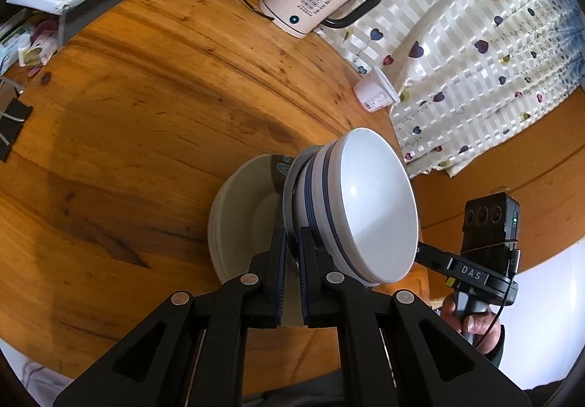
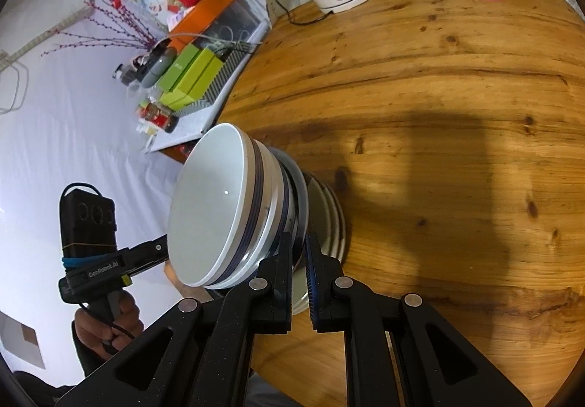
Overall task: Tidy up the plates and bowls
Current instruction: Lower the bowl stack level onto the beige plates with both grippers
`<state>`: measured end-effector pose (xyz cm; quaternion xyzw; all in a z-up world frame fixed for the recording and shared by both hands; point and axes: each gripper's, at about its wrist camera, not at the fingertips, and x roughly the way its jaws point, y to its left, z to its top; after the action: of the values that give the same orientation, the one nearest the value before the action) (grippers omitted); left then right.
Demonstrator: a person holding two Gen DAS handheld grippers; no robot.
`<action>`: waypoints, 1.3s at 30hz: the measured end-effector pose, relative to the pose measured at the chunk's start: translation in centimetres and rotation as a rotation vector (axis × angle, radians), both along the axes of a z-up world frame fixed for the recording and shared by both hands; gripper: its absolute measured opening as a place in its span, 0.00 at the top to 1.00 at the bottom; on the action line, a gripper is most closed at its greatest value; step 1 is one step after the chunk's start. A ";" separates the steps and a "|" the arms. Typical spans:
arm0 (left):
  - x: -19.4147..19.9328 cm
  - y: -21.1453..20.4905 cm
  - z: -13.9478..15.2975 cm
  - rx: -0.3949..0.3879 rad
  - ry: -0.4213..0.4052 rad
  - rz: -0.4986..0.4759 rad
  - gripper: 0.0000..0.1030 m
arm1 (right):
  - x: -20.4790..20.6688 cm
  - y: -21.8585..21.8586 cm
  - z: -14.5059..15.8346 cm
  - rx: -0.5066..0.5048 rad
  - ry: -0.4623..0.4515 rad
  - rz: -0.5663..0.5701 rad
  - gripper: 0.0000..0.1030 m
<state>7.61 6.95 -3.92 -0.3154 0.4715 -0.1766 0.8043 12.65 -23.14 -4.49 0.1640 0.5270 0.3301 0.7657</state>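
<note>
Bowl stack [image 1: 358,209] sits pinched at its rim between both your narrow jaws; uneven grip could tip it onto the tabletop [image 1: 146,96].

Black hand-held grippers, blue-lined fingers

The left hand-held gripper [image 1: 291,273] and right hand-held gripper [image 2: 300,277] share matte black linkage arms, round silver rivets and ribbed blue pads [image 2: 312,277]. Behind each, bare skin and a dark sleeve grip a grey handle trailing black cable.
</note>
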 end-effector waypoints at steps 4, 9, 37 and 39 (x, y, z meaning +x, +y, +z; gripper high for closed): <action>-0.3 0.7 -0.6 -0.003 0.010 0.011 0.96 | 0.1 0.8 -0.3 -0.011 0.010 0.011 0.91; -0.4 1.2 -0.8 -0.015 0.010 0.013 0.96 | 0.1 1.3 -0.4 -0.019 0.012 0.014 0.91; -1.7 0.4 -0.2 0.030 -0.017 0.046 0.94 | -1.1 -0.6 -0.2 -0.034 -0.013 -0.016 0.62; -2.3 0.2 0.2 0.051 -0.028 0.050 0.93 | -1.8 -0.8 0.1 -0.034 -0.029 -0.014 0.59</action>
<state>5.35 7.10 -3.68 -0.3041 0.4565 -0.1489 0.8228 10.82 -23.99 -4.34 0.1498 0.5203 0.3181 0.7782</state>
